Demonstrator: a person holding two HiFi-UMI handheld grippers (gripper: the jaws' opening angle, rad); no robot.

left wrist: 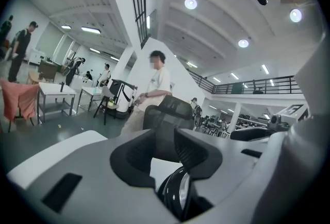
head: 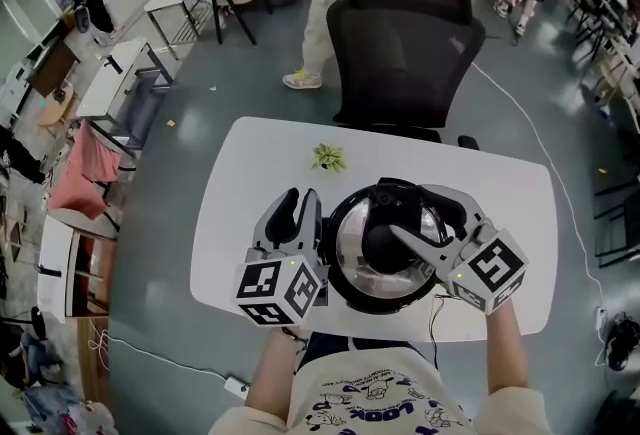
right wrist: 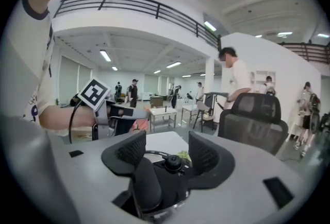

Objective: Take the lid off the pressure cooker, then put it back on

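White table (head: 250,185): black pressure cooker (head: 384,302), shiny steel lid (head: 350,245), black handle (head: 380,245).

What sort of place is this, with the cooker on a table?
Probably a big open-plan workspace or lab hall rather than a kitchen. There are rows of white desks, a black mesh office chair pushed up to the white table, and an upper gallery edged with a railing.

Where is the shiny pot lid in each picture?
Head view: the lid is just below the middle.
Left gripper view: only the lid's shiny edge shows, bottom centre, under the jaws.
Right gripper view: the lid's black handle shows, bottom centre, low between the jaws.
Shared landmark: the black office chair.
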